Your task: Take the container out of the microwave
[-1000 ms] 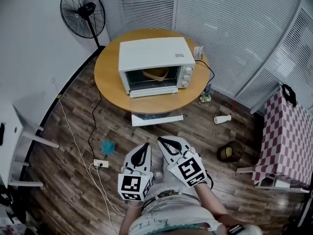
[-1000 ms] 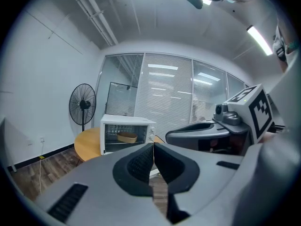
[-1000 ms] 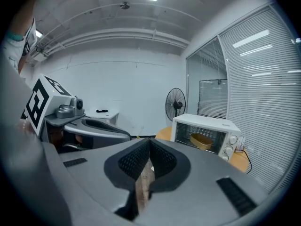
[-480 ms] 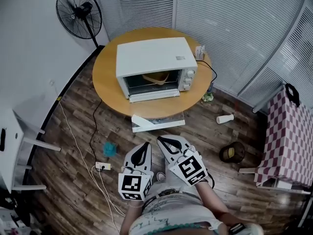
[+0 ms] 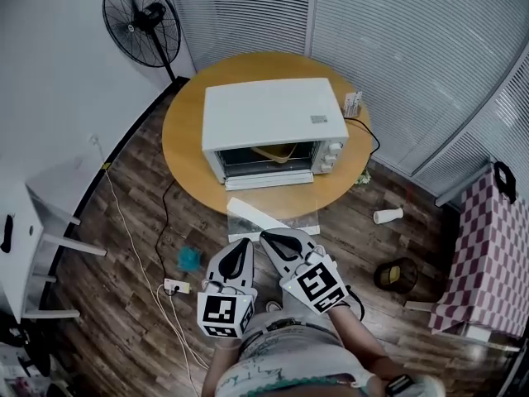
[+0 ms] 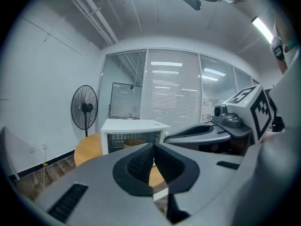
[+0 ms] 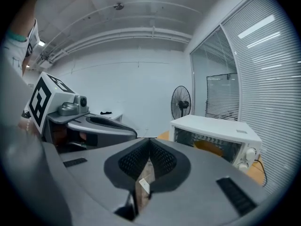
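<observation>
Jaws on my left gripper [image 5: 245, 243] are pressed together with nothing between them. Those on my right gripper [image 5: 265, 236] are closed and empty too. Through the slit beneath them I see only a strip of floor.

Both grippers sit side by side low in the head view, above the dark plank floor [image 5: 124, 304]. They are well apart from the round wooden counter [image 5: 186, 135]. My own body cuts off their rear ends at the bottom edge.

On the counter stands the white box-shaped microwave [image 5: 273, 118], its front facing me. The tan container [image 5: 279, 152] is inside it. From above, only its near rim shows under the cavity roof. In both gripper views it is a brownish patch behind the opening, its shape too blurred to make out.

A pale flat panel [image 5: 273, 217] lies at the counter's near edge. I cannot tell whether it is the microwave's dropped door or something beneath the counter.

A black pedestal fan [image 5: 141, 16] stands beyond the counter on the left. A small white bottle [image 5: 387, 215] lies on the floor to the right. A red-and-white checked cloth [image 5: 488, 255] is cut off by the right edge.
</observation>
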`<action>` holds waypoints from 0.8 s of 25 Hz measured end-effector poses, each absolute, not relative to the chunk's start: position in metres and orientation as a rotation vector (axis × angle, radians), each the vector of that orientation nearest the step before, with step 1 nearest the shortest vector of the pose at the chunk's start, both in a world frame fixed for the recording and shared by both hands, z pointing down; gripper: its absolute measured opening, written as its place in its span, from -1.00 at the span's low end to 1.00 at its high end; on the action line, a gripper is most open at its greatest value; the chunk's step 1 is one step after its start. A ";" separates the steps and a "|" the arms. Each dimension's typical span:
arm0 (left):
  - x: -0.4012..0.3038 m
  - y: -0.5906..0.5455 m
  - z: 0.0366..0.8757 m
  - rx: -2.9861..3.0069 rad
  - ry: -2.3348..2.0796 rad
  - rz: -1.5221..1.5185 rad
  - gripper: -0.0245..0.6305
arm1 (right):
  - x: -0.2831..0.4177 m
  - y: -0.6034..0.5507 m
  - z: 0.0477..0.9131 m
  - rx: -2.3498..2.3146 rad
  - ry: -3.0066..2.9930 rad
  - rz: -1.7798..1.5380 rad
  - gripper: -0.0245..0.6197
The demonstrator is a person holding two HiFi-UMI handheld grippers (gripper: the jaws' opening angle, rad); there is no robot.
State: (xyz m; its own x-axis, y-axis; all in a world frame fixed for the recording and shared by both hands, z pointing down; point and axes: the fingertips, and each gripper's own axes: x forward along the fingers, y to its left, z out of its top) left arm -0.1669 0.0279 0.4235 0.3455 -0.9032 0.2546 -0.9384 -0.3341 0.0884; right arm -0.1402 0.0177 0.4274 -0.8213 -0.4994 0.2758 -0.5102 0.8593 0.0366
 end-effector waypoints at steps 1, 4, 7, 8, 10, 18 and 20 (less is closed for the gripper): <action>-0.169 0.022 0.422 2.386 -1.668 0.230 -0.88 | -0.142 0.013 0.427 0.758 -2.761 0.057 -0.94; -0.171 0.008 0.420 2.380 -1.669 0.221 -0.88 | -0.145 0.000 0.426 0.752 -2.763 0.071 -0.94; -0.169 -0.006 0.418 2.382 -1.672 0.233 -0.88 | -0.143 -0.013 0.423 0.754 -2.766 0.082 -0.94; -0.168 -0.010 0.419 2.382 -1.672 0.235 -0.88 | -0.141 -0.017 0.423 0.755 -2.767 0.082 -0.94; -0.166 -0.019 0.419 2.383 -1.668 0.233 -0.88 | -0.138 -0.025 0.423 0.758 -2.765 0.089 -0.94; -0.154 -0.048 0.415 2.376 -1.672 0.236 -0.88 | -0.130 -0.057 0.422 0.734 -2.786 0.088 -0.94; -0.151 -0.057 0.415 2.370 -1.680 0.238 -0.88 | -0.127 -0.065 0.422 0.720 -2.787 0.081 -0.94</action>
